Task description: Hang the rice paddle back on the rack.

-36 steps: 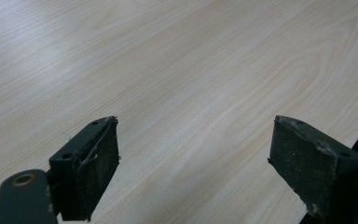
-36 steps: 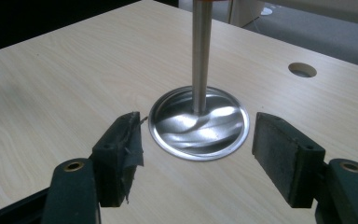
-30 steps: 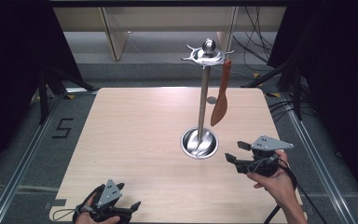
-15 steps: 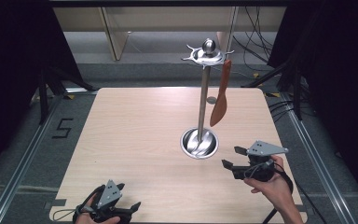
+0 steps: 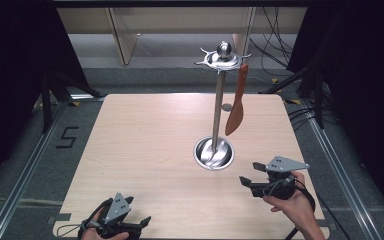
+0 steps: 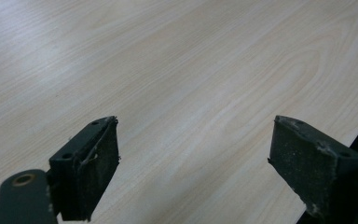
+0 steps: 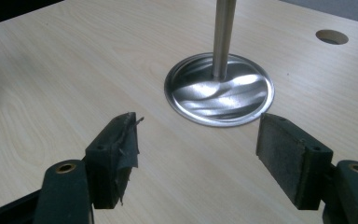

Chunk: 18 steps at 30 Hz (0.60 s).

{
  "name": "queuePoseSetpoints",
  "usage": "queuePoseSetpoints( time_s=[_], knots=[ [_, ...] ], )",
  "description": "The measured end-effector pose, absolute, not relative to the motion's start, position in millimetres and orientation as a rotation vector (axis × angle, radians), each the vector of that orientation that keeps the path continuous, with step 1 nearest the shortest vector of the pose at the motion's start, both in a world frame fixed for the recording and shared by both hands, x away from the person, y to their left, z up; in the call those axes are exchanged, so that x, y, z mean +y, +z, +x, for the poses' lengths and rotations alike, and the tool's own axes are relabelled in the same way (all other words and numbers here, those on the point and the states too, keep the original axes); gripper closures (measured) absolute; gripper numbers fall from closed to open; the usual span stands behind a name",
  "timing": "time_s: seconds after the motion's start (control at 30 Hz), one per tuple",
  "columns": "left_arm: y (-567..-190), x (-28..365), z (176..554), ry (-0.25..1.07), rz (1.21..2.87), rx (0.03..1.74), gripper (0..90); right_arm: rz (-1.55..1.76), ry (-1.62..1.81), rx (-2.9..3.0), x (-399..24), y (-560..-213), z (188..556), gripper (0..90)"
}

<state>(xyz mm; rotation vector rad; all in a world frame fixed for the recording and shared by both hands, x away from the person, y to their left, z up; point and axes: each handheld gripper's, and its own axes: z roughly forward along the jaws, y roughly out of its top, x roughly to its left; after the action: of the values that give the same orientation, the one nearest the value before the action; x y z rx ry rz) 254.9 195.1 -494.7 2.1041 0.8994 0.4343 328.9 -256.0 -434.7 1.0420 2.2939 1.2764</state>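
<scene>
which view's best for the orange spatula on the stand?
High view: the orange spatula hangs in full from the stand's top ring. Right gripper view catches the stand's pole and round base, not the spatula. Left gripper view shows bare table.

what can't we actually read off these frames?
- Spatula: how it hooks onto the rack head is too small in the high view.
- Stand pole: its top is cut off by the upper edge of the right gripper view.
- Left gripper: the bottom edge of the high view cuts off the hand holding it.
- Table hole: depth unreadable, too small.
</scene>
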Motion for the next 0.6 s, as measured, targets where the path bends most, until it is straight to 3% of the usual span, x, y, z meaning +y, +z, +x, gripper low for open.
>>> queuePoseSetpoints(
  time_s=[0.6],
  knots=[
    [-495,195,255,0.437,2.105,0.900,15.1,1.062,1.264,2.314,-263,-448,323,30.3]
  ],
)
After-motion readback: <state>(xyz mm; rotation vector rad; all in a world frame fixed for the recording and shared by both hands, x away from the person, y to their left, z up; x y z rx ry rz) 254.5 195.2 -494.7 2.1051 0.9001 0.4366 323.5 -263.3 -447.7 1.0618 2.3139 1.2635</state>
